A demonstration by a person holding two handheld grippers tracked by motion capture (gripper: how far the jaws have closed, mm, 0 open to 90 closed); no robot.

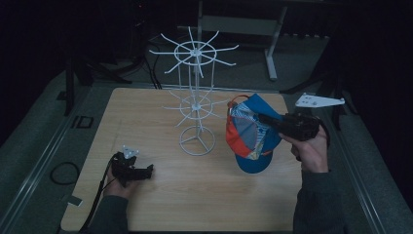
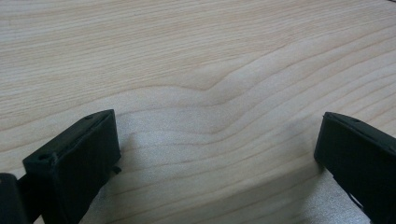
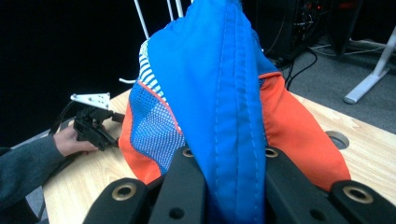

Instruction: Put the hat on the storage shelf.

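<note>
A blue and orange cap [image 1: 251,134] with mesh panels hangs in the air to the right of a white wire rack [image 1: 196,97]. My right gripper [image 1: 265,119] is shut on the cap's blue fabric; in the right gripper view the cap [image 3: 219,102] rises from between the closed jaws. My left gripper [image 1: 146,171] rests low on the wooden table [image 1: 160,195] at the front left, open. In the left gripper view its two black fingers [image 2: 74,158] stand wide apart over bare wood, nothing between them.
The wire rack has two tiers of radiating hooks and a round base [image 1: 197,142] at the table's middle. A grey plate [image 1: 319,101] sits atop the right gripper. A desk frame [image 1: 270,44] stands beyond the table. A round grommet hole [image 3: 337,139] is in the tabletop.
</note>
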